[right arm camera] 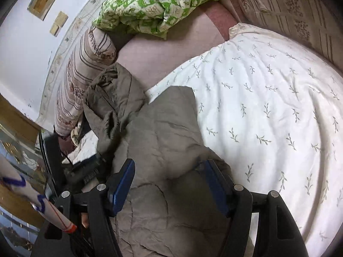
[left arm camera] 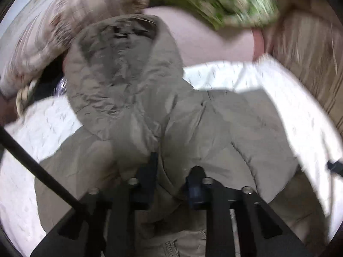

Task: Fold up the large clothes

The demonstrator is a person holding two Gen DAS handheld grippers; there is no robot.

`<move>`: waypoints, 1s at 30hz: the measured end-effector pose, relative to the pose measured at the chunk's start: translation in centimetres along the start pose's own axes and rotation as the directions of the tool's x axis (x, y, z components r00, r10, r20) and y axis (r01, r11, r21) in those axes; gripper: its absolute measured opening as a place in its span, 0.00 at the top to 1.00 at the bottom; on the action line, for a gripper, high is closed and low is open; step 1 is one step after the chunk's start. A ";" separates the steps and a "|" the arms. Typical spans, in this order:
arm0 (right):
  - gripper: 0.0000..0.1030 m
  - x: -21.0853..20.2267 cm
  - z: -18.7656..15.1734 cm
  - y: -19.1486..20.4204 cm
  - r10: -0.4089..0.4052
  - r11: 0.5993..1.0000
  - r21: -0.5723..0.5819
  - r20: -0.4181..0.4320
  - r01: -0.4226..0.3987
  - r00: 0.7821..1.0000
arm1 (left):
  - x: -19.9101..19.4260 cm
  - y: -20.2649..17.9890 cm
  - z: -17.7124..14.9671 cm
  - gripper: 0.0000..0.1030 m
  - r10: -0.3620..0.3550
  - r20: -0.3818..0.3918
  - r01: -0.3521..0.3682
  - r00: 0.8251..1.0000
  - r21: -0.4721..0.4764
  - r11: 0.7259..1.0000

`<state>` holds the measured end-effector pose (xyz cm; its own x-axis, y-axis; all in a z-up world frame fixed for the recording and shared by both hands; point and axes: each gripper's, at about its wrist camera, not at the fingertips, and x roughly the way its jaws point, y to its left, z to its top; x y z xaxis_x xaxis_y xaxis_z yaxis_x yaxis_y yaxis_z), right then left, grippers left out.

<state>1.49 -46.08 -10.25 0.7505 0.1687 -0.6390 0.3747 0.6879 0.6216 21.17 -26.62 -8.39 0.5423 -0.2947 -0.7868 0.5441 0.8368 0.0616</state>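
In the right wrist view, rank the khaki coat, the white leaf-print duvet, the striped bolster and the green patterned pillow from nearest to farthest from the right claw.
1. Khaki coat, directly under the right claw.
2. White leaf-print duvet, just to its right.
3. Striped bolster, farther off at upper left.
4. Green patterned pillow, farthest, at the top.

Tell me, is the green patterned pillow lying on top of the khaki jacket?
No. In the right wrist view the green patterned pillow lies apart from the khaki jacket, across bare pink sheet.
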 end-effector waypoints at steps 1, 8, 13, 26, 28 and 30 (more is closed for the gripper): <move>0.30 0.2 0.0 0.4 -0.005 1.000 -0.019 -0.005 0.005 1.000 | -1.2 1.5 0.0 0.83 0.004 0.023 -0.003 1.000 -0.028 1.000; 0.30 2.7 0.4 4.3 0.014 0.995 -0.101 -0.028 -0.017 1.000 | -6.3 12.4 -3.0 0.86 0.066 0.101 -0.043 0.993 -0.218 0.975; 0.30 7.1 0.5 7.4 -0.021 0.986 -0.169 -0.075 0.008 0.997 | -4.7 16.5 -7.6 0.86 0.055 0.056 -0.033 0.997 -0.327 0.945; 0.11 17.3 -1.2 9.5 -0.274 0.909 -0.344 -0.075 0.233 0.959 | 1.4 19.4 -10.2 0.75 -0.012 -0.017 0.003 1.000 -0.436 0.900; 0.08 17.5 -1.3 9.9 -0.302 0.894 -0.364 -0.057 0.262 0.952 | 0.9 19.6 -9.9 0.73 -0.031 -0.033 0.014 0.999 -0.442 0.897; 0.08 17.4 -1.0 10.1 -0.320 0.890 -0.359 -0.057 0.279 0.946 | -0.1 20.4 -9.7 0.66 -0.038 -0.042 0.015 0.998 -0.451 0.892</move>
<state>17.80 -35.50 -15.58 0.5590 -0.0200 -0.8289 0.3474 0.9134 0.2123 26.00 -5.06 -12.99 0.4936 -0.3063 -0.8140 0.2044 0.9506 -0.2338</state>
